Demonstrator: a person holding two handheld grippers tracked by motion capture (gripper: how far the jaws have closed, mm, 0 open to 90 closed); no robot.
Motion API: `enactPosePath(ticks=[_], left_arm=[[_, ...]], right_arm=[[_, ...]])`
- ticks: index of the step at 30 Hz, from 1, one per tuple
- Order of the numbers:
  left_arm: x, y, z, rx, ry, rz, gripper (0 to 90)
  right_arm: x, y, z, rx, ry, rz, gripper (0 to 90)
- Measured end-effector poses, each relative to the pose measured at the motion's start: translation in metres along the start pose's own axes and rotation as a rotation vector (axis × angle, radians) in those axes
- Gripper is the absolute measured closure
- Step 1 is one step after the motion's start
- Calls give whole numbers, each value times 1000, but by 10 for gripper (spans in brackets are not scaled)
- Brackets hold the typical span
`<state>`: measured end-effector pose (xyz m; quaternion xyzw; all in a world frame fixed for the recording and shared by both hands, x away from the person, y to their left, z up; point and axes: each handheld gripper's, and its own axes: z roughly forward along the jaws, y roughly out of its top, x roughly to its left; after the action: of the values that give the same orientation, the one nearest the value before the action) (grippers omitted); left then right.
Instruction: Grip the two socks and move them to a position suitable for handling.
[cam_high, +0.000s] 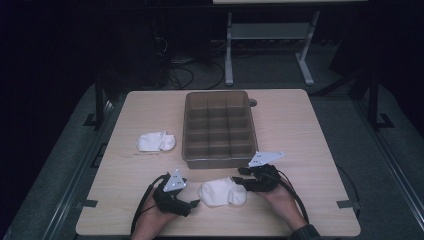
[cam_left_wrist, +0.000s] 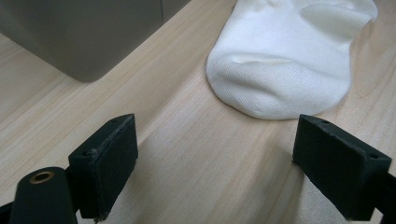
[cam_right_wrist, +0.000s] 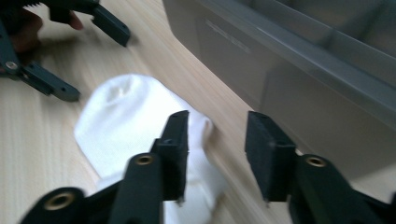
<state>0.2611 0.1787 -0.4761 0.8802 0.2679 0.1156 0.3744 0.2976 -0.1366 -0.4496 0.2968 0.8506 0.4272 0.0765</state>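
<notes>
From the high view, a sock (cam_high: 223, 192) lay between the left gripper (cam_high: 196, 203) and right gripper (cam_high: 241, 177), just before the tray (cam_high: 219, 162); another sock (cam_high: 156, 141) lay left.

In the left gripper view, jaws stood wide apart, empty: best to advance squarely.

In the right gripper view, jaws gaped, one over the sock. No writing was legible.

A soft white folded sock (cam_high: 223, 192) lies flat on the pale wooden tabletop (cam_high: 300, 130) between my tongs, just before the grey plastic divided tray (cam_high: 218, 128). A second white sock bundle (cam_high: 156, 141) rests left of the tray.
</notes>
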Motion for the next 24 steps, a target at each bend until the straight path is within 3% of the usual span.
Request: enactPosePath(ticks=[7, 24], left_arm=[[0, 0, 0, 0, 0, 0, 137], [0, 0, -1, 3, 1, 2, 137]], right_arm=[[-11, -15, -26, -12, -56, 33, 468], [-29, -54, -57, 22, -159, 100, 345]])
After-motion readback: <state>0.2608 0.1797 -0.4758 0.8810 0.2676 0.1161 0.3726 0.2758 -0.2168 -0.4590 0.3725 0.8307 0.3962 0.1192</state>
